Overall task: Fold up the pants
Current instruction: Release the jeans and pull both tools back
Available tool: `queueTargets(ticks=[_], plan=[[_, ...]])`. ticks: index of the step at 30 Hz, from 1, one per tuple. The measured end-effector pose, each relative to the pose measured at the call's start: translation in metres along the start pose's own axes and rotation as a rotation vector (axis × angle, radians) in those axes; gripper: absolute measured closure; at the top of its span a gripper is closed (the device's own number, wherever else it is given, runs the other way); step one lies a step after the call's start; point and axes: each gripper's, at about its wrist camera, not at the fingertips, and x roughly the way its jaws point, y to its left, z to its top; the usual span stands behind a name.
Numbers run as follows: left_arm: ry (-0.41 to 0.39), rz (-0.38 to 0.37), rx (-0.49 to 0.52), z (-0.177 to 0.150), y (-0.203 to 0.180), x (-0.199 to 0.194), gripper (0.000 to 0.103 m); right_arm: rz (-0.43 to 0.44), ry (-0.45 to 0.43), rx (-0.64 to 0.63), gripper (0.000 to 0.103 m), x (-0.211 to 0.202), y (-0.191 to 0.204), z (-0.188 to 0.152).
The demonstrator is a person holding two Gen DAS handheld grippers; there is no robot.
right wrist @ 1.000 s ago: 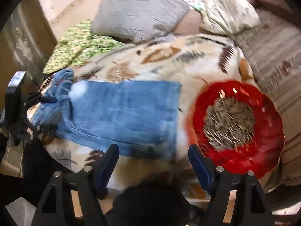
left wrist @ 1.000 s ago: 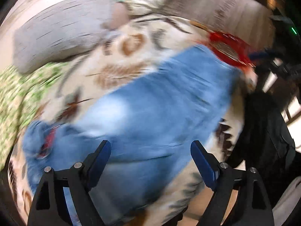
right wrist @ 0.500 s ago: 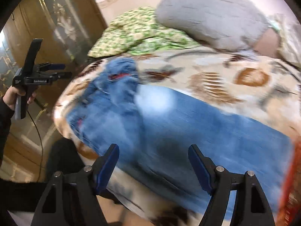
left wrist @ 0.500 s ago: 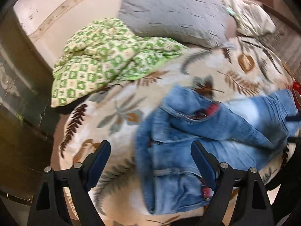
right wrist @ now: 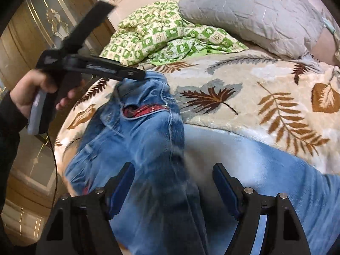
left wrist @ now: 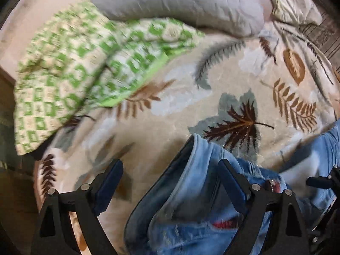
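Light blue jeans (right wrist: 138,140) lie flat on a leaf-patterned blanket (right wrist: 265,89), waist end to the left with a red lining showing at the waistband (right wrist: 146,109). My left gripper (left wrist: 171,182) hangs open just over the crumpled waist end (left wrist: 199,170), and the cloth lies under its jaws without being pinched. In the right wrist view a hand (right wrist: 31,89) holds that left gripper (right wrist: 136,74) with its tips at the top of the waistband. My right gripper (right wrist: 173,189) is open above the upper leg part of the jeans, gripping nothing.
A green-and-white checked quilt (left wrist: 85,63) is bunched at the back left of the bed, with a grey pillow (left wrist: 180,4) behind it and a cream pillow (left wrist: 297,6) at the far right. A wooden wardrobe with gilt trim (right wrist: 23,42) stands left of the bed.
Both views have swept left along the jeans from the hem end to the waist end. The red plate has left the view. The left gripper has come down close over the waistband.
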Motion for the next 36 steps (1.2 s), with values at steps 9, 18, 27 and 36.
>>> queueTargets(ticks=[9, 18, 27, 36], plan=[[-0.025, -0.161, 0.026, -0.035, 0.003, -0.022, 0.099, 0.053, 0.007, -0.073, 0.092, 0.012, 0.011, 0.001], [-0.185, -0.219, -0.076, -0.178, 0.035, -0.132, 0.099, 0.092, -0.09, -0.343, 0.093, -0.042, 0.072, -0.054], [0.002, -0.193, -0.239, -0.282, 0.024, -0.066, 0.09, -0.012, 0.085, -0.441, 0.081, 0.0, 0.096, -0.107], [-0.206, -0.064, -0.401, -0.299, 0.054, -0.14, 0.017, 0.035, -0.039, -0.373, 0.008, -0.052, 0.078, -0.111]])
